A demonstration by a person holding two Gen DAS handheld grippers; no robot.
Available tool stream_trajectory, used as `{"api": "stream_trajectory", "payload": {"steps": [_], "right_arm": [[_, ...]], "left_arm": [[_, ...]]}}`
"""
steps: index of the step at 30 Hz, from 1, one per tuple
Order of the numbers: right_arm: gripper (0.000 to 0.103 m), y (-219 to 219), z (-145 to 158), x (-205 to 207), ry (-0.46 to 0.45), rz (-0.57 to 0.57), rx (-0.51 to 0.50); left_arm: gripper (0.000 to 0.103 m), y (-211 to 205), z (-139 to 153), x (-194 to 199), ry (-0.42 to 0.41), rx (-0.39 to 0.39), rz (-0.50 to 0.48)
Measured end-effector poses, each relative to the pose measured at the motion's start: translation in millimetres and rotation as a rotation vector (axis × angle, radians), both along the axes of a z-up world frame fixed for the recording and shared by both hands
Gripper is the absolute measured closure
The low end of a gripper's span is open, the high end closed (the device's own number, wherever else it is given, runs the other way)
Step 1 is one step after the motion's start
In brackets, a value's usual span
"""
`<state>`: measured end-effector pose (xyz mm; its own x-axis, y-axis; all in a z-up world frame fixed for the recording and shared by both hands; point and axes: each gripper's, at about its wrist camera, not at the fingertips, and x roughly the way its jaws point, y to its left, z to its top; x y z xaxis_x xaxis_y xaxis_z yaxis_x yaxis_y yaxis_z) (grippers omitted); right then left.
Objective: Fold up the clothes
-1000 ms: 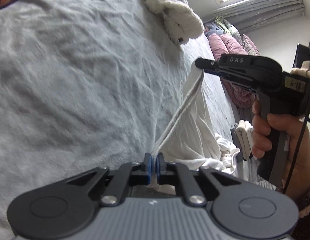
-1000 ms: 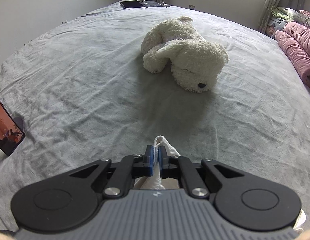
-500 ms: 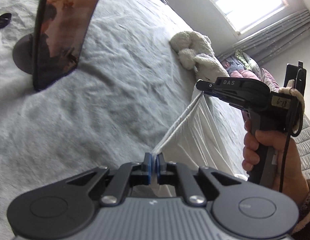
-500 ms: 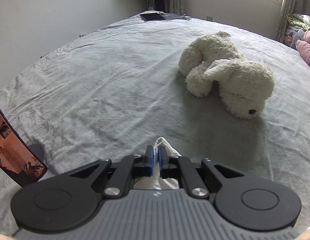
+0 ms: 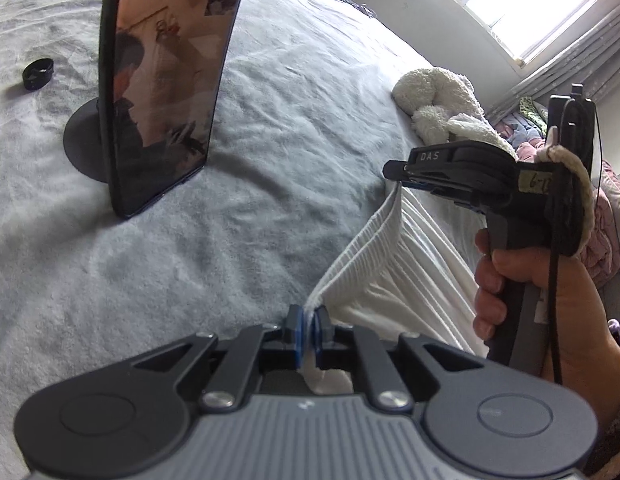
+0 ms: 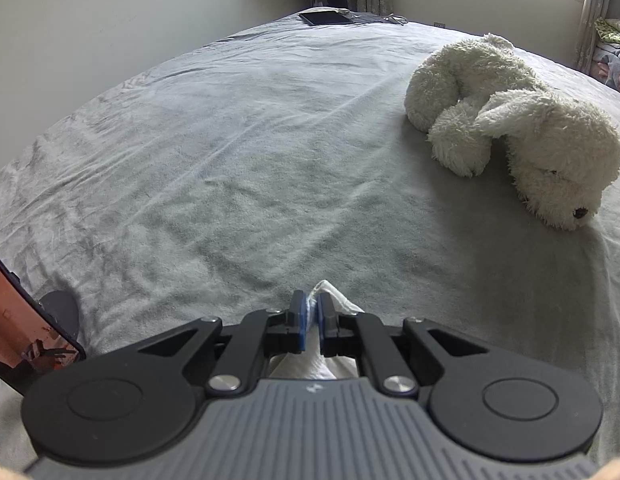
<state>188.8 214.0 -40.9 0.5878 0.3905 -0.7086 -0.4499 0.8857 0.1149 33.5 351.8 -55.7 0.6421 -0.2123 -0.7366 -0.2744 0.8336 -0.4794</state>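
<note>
Since the earlier frame, both views have swung rightward. Left gripper (image 5: 307, 322) and right gripper (image 6: 310, 312) each clench the white garment's (image 5: 394, 268) ribbed edge; plush dog (image 6: 518, 128) at 2 o'clock.

The white garment (image 6: 310, 364) is mostly hidden behind the right tongs (image 6: 310, 322); the phone (image 6: 17, 328) is cut off.

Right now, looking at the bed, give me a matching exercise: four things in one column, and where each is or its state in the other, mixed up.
Things:
1. white garment
2. plush dog
3. black ring
4. tablet

States:
A. lying on its side
B. far corner of the bed
C. stretched between the two grippers
D. beside the standing screen

Pairs: 1-C, 2-A, 3-D, 4-B
</note>
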Motion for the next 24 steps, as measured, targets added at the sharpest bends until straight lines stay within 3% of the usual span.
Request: {"api": "stream_trajectory", "payload": {"steps": [4, 5, 6, 7, 15, 24], "right_arm": [[0.082, -4.2, 0.2, -0.2, 0.008, 0.002, 0.033], [0.077, -5.3, 0.2, -0.3, 0.01, 0.002, 0.041], [0.063, -6.4, 0.2, -0.4, 0.012, 0.002, 0.049], [0.057, -8.3, 1.0, -0.7, 0.013, 0.002, 0.057], [0.057, -75.0, 27.6, -13.3, -0.007, -0.065, 0.081], [0.056, -184.0, 33.4, -40.6, 0.001, -0.192, 0.047]], "left_arm": [[0.089, -6.5, 5.3, 1.1, 0.009, 0.055, 0.003], [0.086, -7.6, 7.0, 0.5, 0.007, 0.066, 0.008], [0.078, -8.4, 9.0, -0.4, 0.002, 0.075, 0.013], [0.069, -9.1, 11.6, -1.4, -0.004, 0.085, 0.02], [0.053, -30.2, 33.3, -5.1, -0.048, 0.25, 0.078], [0.046, -85.9, 43.2, 3.6, -0.09, 0.226, -0.049]]}}
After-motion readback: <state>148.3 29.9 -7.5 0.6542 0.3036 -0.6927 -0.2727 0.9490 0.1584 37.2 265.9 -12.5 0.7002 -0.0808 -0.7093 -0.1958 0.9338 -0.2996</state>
